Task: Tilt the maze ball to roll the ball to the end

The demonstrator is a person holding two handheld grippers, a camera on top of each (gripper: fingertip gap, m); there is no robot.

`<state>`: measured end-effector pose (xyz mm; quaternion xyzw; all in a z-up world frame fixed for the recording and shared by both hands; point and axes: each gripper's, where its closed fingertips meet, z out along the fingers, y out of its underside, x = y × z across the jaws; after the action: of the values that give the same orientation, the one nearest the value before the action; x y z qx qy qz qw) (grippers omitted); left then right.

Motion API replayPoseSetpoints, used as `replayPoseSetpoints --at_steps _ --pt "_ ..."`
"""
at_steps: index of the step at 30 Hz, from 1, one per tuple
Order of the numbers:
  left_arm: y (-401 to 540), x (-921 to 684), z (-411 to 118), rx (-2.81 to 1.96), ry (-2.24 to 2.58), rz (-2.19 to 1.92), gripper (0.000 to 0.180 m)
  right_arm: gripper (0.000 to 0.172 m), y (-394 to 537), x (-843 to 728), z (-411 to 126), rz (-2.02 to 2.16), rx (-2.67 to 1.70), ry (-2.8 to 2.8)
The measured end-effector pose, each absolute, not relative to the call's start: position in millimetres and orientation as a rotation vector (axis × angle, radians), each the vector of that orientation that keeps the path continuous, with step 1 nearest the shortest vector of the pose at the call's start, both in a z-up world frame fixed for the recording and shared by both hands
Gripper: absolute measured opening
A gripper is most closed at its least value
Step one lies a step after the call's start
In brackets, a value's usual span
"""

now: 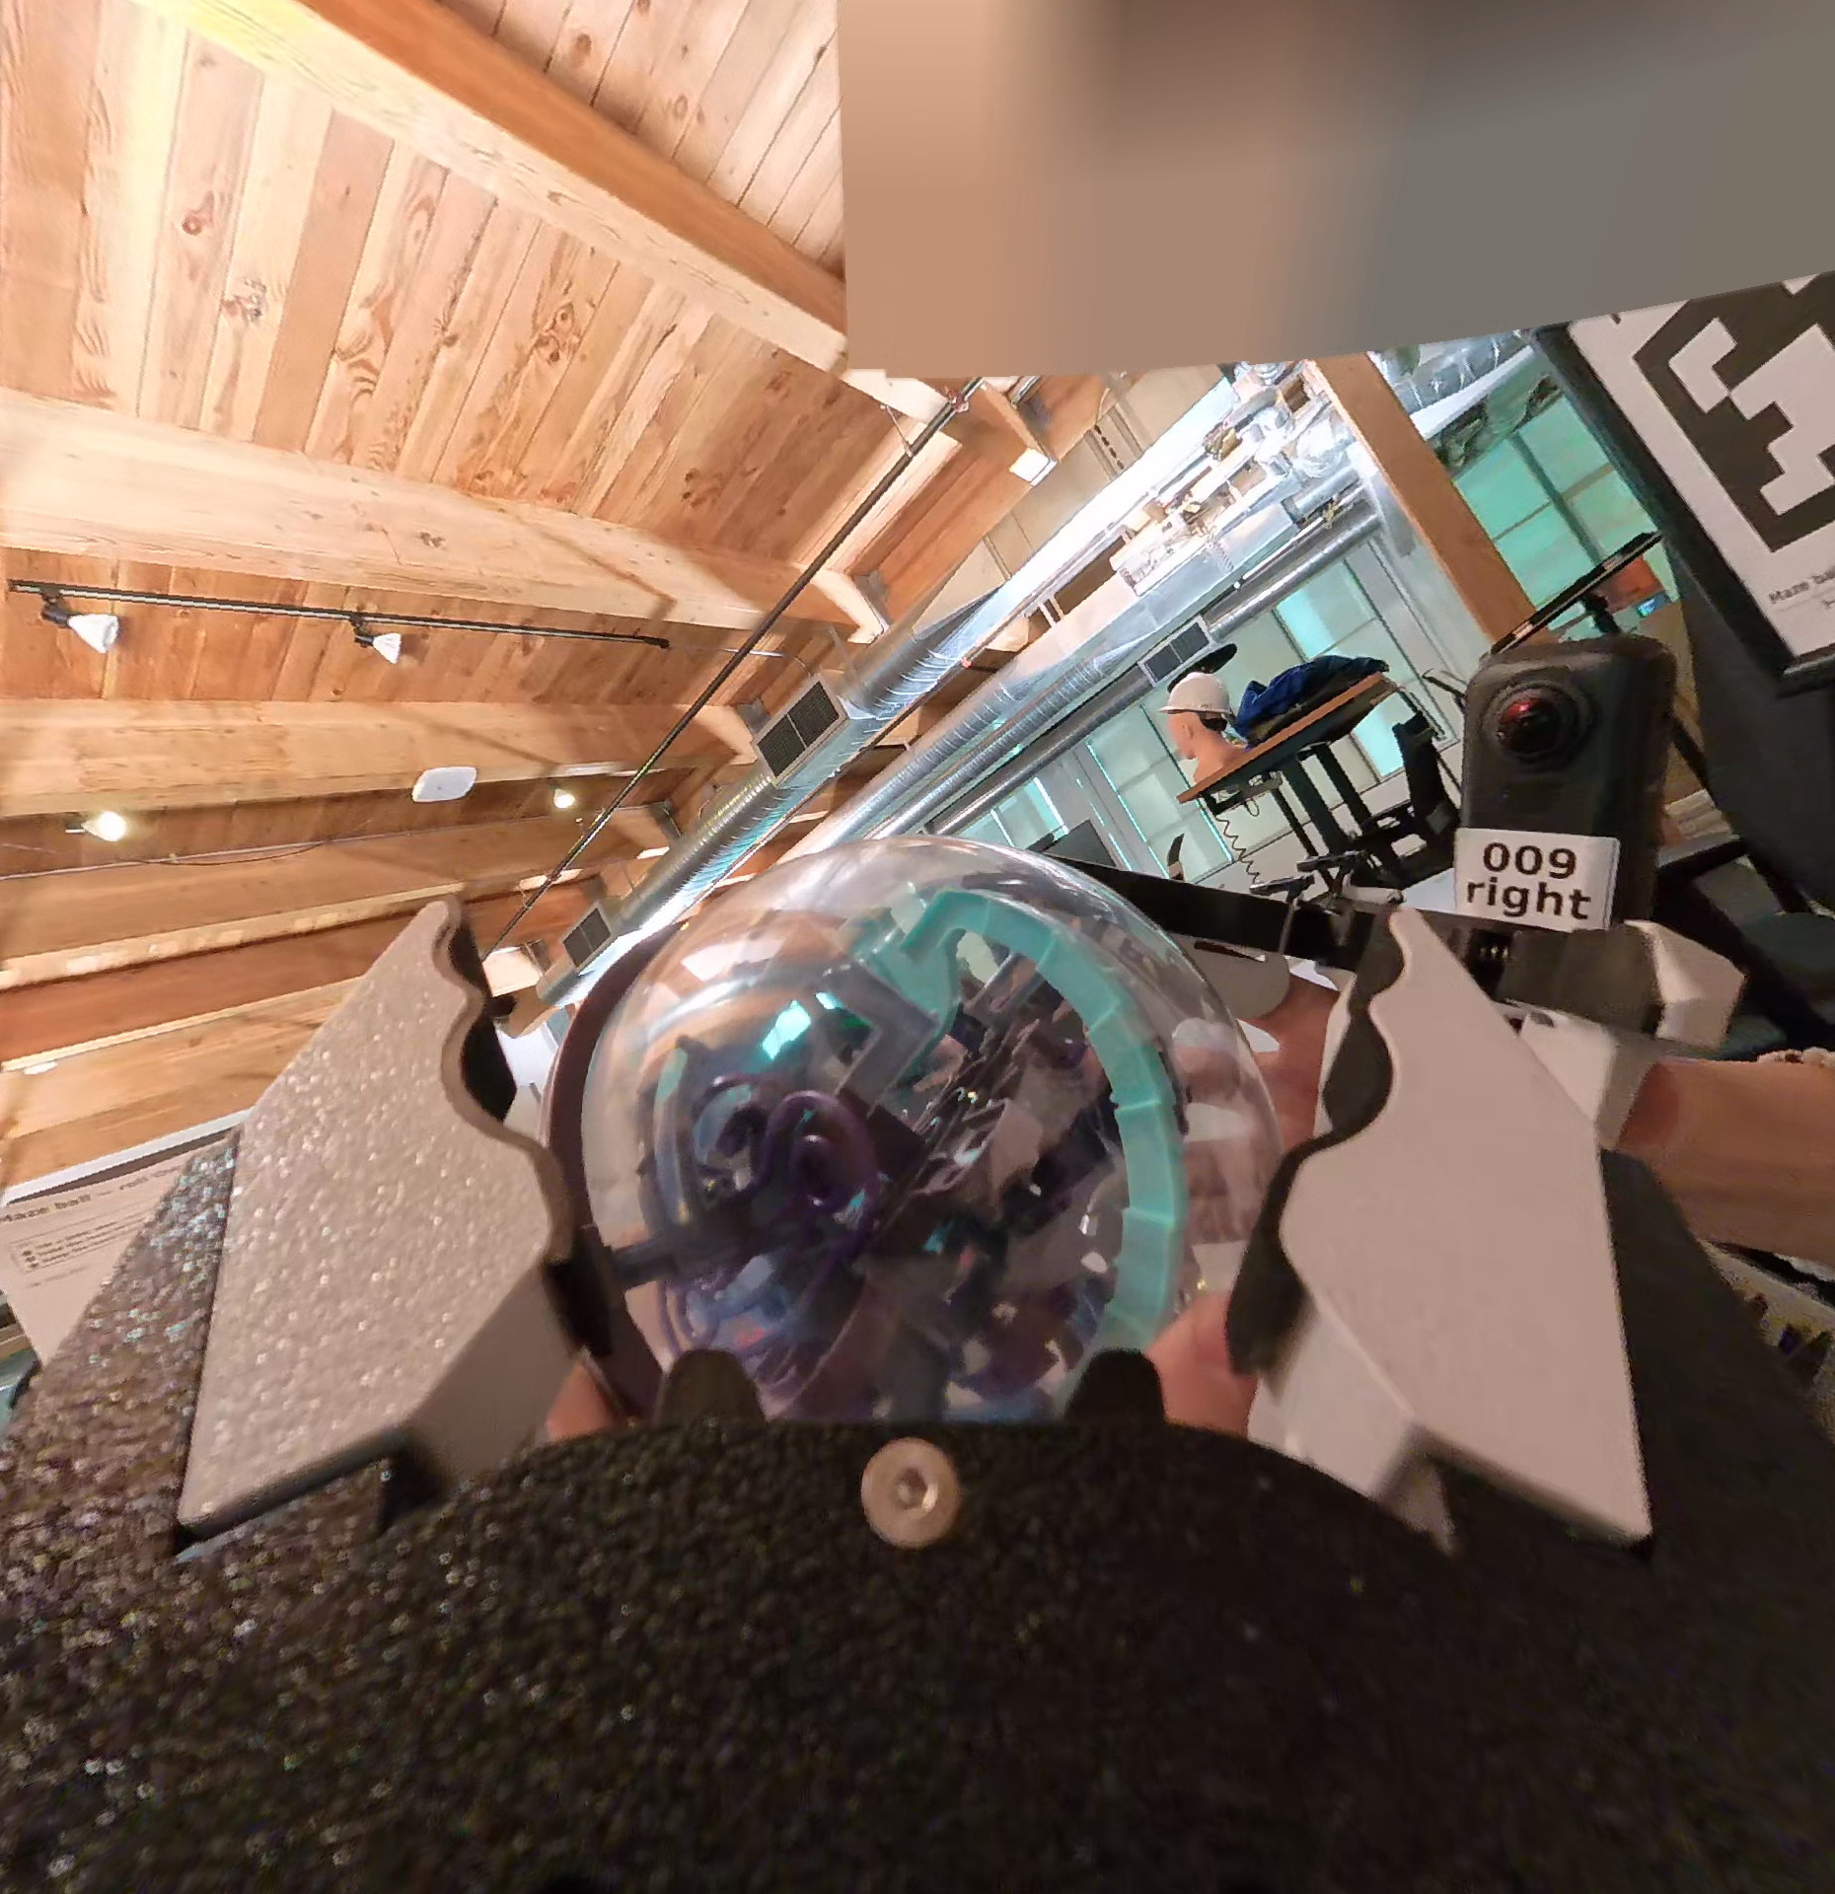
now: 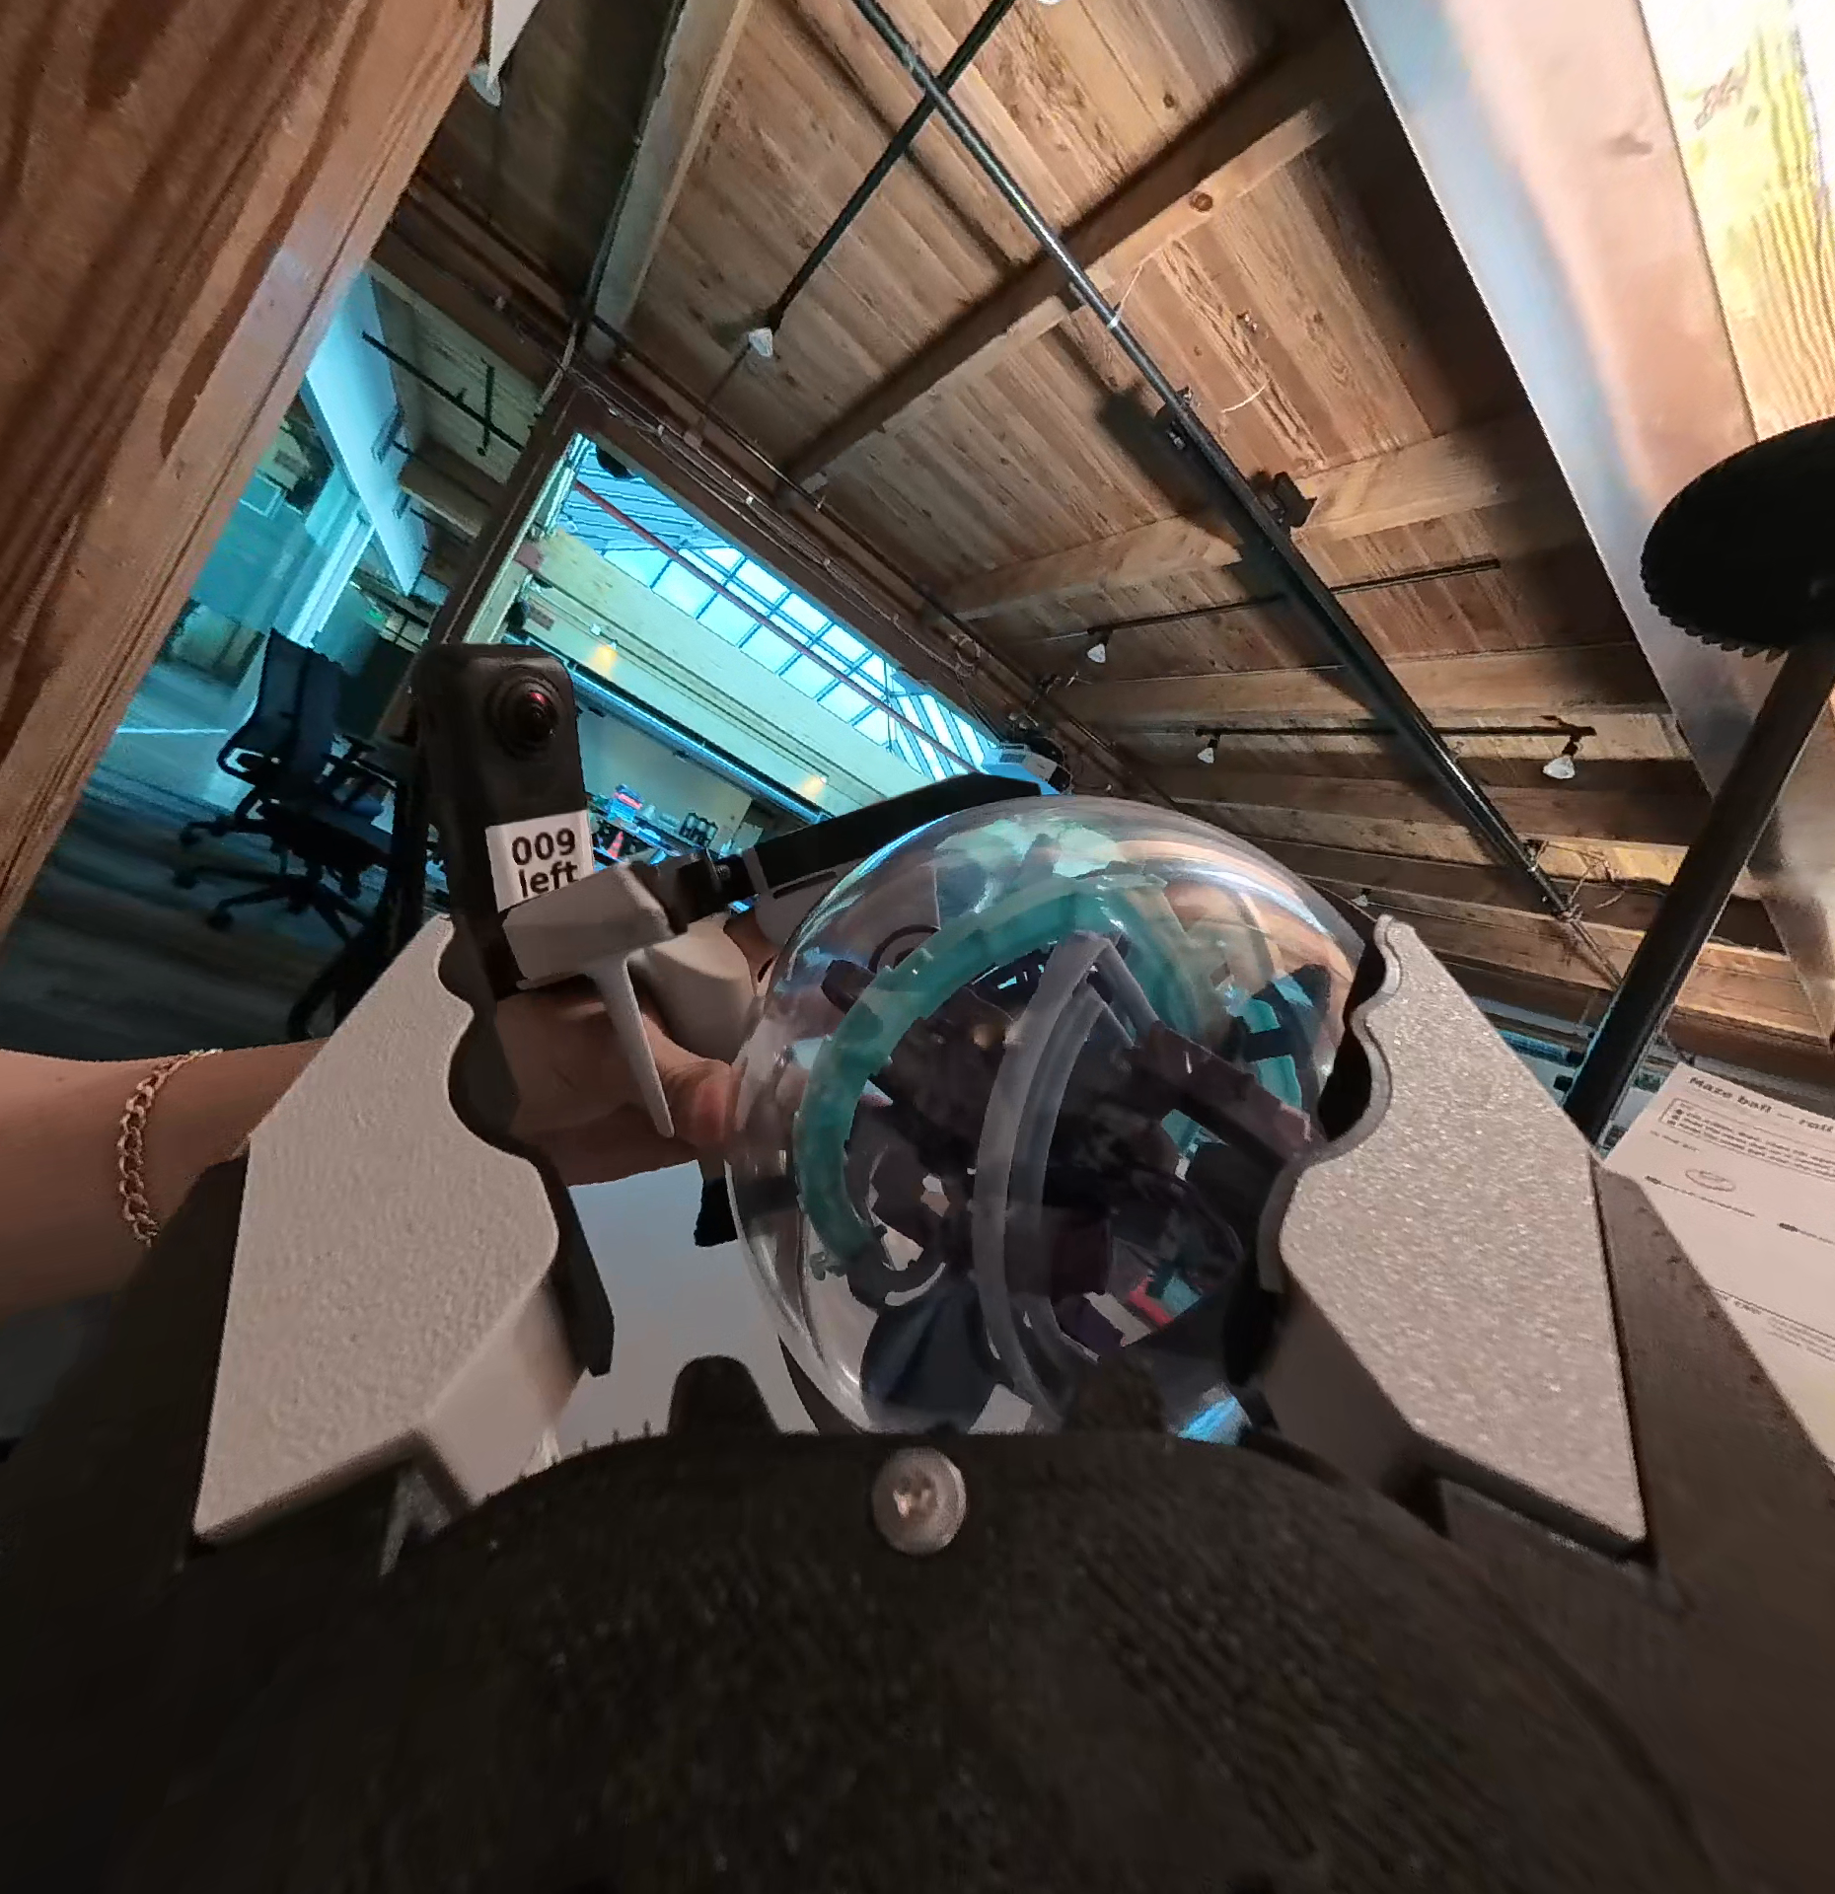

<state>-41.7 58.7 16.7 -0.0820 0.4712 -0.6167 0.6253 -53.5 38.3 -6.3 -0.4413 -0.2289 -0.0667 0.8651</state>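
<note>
Under a timber-plank ceiling [image 1: 401, 338], a clear plastic maze ball with teal and purple tracks inside [image 1: 913, 1148] is held aloft between two hand-held grippers. The left gripper [image 1: 908, 1025] and right gripper [image 2: 913, 1035] each have jaws spread wide, cradling the globe; whether all pads press it cannot be told. The tilting step appears underway; next calls for a slow, coordinated roll. A sphere, it has no long axis; its teal ring [image 1: 1129, 1066] stands near upright.
</note>
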Motion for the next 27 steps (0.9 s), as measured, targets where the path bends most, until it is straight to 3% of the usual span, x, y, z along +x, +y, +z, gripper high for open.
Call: replayPoseSetpoints --at_steps 27 --pt "36 -80 31 0.094 1.049 -1.205 0.156 0.157 24 -71 -7 -0.195 -0.827 -0.609"
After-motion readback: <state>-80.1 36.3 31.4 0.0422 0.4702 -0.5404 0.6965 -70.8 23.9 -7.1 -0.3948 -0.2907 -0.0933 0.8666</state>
